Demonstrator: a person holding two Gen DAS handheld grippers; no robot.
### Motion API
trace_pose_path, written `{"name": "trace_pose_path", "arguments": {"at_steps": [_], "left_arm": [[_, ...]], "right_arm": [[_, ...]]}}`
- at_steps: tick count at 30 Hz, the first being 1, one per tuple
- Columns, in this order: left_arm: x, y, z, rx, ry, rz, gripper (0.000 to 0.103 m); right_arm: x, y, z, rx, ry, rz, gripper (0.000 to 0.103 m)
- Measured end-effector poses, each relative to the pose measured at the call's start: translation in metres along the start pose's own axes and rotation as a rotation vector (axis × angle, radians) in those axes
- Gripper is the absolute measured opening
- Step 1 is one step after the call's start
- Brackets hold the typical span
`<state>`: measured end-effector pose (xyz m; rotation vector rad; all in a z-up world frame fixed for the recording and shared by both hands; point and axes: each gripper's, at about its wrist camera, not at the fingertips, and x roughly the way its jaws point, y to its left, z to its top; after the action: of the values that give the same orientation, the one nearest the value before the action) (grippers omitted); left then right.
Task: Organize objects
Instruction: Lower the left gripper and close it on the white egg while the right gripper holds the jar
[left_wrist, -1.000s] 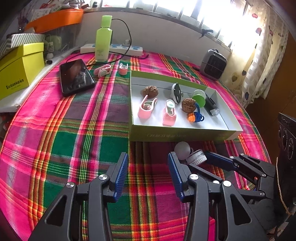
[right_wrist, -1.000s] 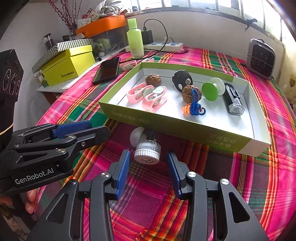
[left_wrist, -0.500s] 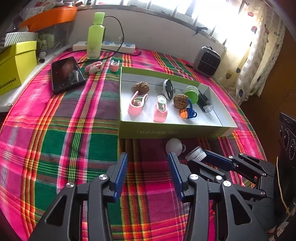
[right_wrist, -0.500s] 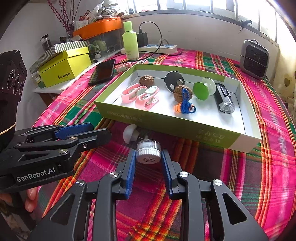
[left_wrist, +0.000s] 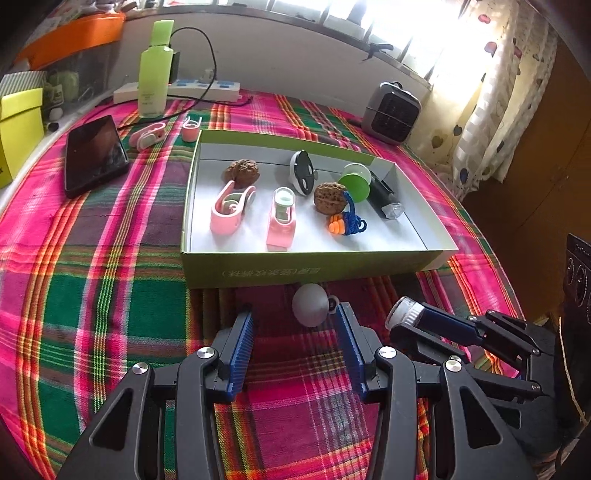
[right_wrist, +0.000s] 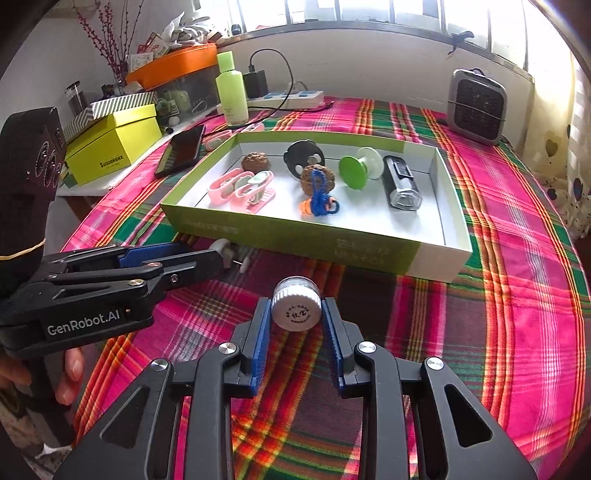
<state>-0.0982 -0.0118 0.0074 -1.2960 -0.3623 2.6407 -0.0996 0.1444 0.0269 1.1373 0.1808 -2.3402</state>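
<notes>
Right gripper (right_wrist: 296, 314): fingers pinching a small white-capped jar (right_wrist: 296, 308) by its sides, the jar held clear of the plaid-covered table (right_wrist: 498, 332), in front of the near wall of the green tray (right_wrist: 439, 258). In the left wrist view the same jar (left_wrist: 402, 314) sits at the tip of the right gripper (left_wrist: 406, 318), to the right of the left gripper. Left gripper (left_wrist: 295, 332): fingers spread, nothing between the pads, low over the cloth. A white suction-cup hook (left_wrist: 311, 304) lies on the table just ahead of the spread fingers, close against the tray's near wall (left_wrist: 314, 271). Tray contents: two walnuts (left_wrist: 242, 172), two pink clips (left_wrist: 231, 209), a black-and-white disc (left_wrist: 303, 177), a green suction cup (left_wrist: 354, 186), a black flashlight (left_wrist: 384, 197) and an orange item with blue cord (left_wrist: 347, 223). Outside the tray, far left: a phone (left_wrist: 94, 155), two further pink clips (left_wrist: 147, 134) and a green bottle (left_wrist: 155, 74). A small heater (left_wrist: 391, 112) stands beyond the tray's far right corner.
</notes>
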Motion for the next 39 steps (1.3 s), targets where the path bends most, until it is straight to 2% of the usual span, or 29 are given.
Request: {"name": "trace_pose_path", "arguments": {"at_steps": [16,27,39], "left_arm": [[0.006,-0.034,-0.003,0.085,0.024,-0.080,0.043],[-0.001,-0.049,-0.013,0.141,0.038,-0.101,0.043],[0.012,-0.044,-0.006,0.176,0.041,-0.038,0.043]], "right_arm": [[-0.013,-0.029,-0.007,0.044,-0.010,-0.057,0.029],[-0.015,-0.043,-0.014,0.067,0.001,-0.078,0.029],[-0.013,-0.048,-0.016,0.077,0.002,-0.072,0.029]]}}
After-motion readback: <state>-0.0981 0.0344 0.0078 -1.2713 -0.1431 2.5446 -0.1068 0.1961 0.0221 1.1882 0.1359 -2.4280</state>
